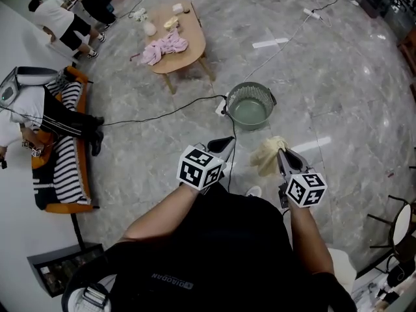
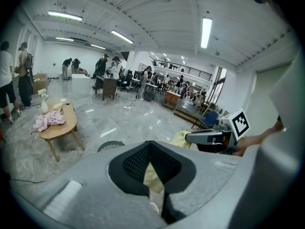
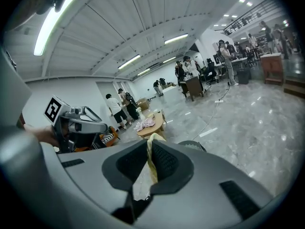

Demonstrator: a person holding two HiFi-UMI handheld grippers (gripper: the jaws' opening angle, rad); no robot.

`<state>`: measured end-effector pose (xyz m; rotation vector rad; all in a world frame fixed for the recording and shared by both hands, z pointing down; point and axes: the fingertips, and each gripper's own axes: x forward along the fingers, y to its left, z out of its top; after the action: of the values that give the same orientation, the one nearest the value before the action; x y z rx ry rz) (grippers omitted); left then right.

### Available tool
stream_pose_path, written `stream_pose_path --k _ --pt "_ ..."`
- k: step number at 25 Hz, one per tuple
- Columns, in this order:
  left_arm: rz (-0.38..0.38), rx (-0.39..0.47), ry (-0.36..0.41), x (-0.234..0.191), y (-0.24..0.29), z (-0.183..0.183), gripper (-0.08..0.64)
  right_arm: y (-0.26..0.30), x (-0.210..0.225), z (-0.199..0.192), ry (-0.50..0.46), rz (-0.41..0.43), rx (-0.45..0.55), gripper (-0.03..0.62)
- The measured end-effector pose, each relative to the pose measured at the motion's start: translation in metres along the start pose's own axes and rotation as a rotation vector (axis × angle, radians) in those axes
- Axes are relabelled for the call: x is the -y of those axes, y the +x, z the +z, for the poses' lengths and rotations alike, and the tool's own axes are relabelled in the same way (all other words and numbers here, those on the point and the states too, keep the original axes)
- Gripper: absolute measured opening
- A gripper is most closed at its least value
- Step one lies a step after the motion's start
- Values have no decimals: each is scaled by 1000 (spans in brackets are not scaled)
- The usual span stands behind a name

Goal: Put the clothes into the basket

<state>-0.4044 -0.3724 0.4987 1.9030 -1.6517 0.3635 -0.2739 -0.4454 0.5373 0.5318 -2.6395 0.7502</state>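
Ahead of both grippers, on the floor, stands the empty basket (image 1: 249, 109), its round mouth facing up and no long side to line up with. My right gripper (image 1: 281, 153) is clenched on a bunched yellow cloth (image 1: 268, 156), which hangs just short of the basket and slightly to its right. My left gripper (image 1: 226, 143) is also closed; a pale strip (image 2: 153, 178) shows between its pads, and I judge it to be pinched fabric. The 2 grippers seem about equally near the basket, so I would carry forward and inward. More pink clothes (image 1: 166, 46) lie on the table (image 1: 193, 41), well beyond.
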Motion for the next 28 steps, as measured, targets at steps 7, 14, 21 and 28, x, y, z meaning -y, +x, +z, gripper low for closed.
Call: stream_pose_path --k 7,14,21,28 --pt "-75 -43 55 -63 8 9 0 60 -5 -23 38 -88 -90 40" --pt "-155 -124 100 -146 34 9 0 125 7 -61 135 -241 -194 40" --pt "-236 -170 116 -205 41 10 0 181 17 -76 233 -363 -231 40" --pt "-244 -210 93 -244 55 1 0 228 44 -91 309 -426 -301 40"
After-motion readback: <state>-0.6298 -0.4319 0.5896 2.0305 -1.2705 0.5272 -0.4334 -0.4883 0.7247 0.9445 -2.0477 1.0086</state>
